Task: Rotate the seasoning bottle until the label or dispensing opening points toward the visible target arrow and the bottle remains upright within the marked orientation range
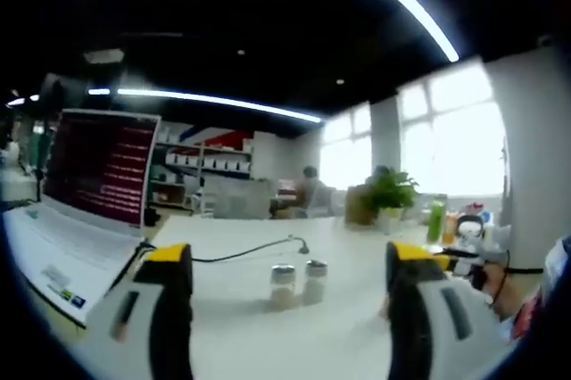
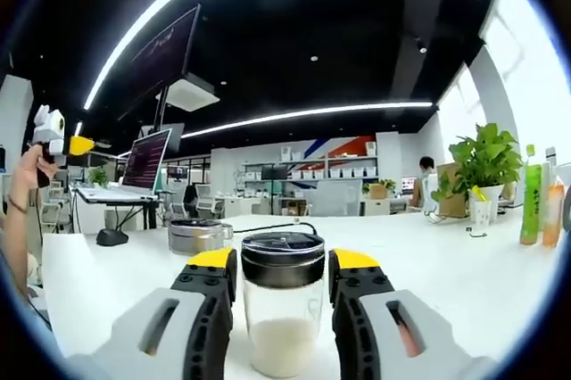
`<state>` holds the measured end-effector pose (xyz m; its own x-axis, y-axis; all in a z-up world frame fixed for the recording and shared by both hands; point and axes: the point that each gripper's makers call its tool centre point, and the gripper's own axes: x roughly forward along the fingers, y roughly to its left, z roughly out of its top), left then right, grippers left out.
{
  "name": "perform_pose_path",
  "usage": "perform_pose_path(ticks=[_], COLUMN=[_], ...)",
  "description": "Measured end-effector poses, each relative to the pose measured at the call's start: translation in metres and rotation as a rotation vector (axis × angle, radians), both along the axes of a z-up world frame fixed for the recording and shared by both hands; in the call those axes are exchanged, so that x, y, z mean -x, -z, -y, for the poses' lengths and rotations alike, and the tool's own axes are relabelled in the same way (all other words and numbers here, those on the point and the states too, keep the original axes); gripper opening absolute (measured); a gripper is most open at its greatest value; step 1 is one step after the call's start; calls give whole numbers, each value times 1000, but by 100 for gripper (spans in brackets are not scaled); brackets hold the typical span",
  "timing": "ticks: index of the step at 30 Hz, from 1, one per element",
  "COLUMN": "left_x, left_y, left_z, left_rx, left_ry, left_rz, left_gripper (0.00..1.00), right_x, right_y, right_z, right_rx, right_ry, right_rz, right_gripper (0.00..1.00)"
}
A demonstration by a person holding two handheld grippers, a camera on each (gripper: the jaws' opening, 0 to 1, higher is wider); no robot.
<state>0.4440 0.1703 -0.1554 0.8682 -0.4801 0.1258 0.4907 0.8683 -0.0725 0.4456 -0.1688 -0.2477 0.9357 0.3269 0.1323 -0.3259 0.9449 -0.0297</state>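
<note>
Landmark: the white table (image 1: 339, 326), the surface every place below is measured from.
Laptop (image 1: 85, 210): open at the table's left edge in the left gripper view, screen lit with dark red text.
Left gripper (image 1: 285, 295): raised over the table's near side, jaws spread wide with nothing between them.
Two shakers (image 1: 296, 284): upright on the table, side by side, seen between the left jaws but farther off.
Potted plant (image 1: 391, 194): at the table's far side.
Right gripper (image 2: 282, 300): low over the table, yellow-tipped jaws pinching the bottle.
Seasoning bottle (image 2: 282, 313): upright on the table, dark lid, white powder at the bottom, between the right jaws.
Second jar (image 2: 196, 235): on the table behind it, to the left.
</note>
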Motion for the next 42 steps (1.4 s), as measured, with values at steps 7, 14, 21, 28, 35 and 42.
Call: perform_pose_path(ticks=[7,14,21,28,35,42], left_x=[-1,1,2,1,2,3], left_y=[2,1,-1,0,1,-1], left_z=[3,7,9,9,9,7], left_rx=[0,-3,-18,-12,-23,-25], left_ry=[12,35,40,37,43,39], left_rz=[-8,3,22,5,2,12], left_gripper=[94,90,91,93,93,94], right_x=[8,18,20,19,10,15], right_y=[-20,-39,-59,-68,-68,-44], right_z=[1,2,11,21,21,7], right_rx=[10,28,47,87,84,89], right_ry=[-23,-39,-63,-93,-156,-311], right_rz=[19,34,56,59,32,-44], right_gripper=[47,53,55,57,57,57])
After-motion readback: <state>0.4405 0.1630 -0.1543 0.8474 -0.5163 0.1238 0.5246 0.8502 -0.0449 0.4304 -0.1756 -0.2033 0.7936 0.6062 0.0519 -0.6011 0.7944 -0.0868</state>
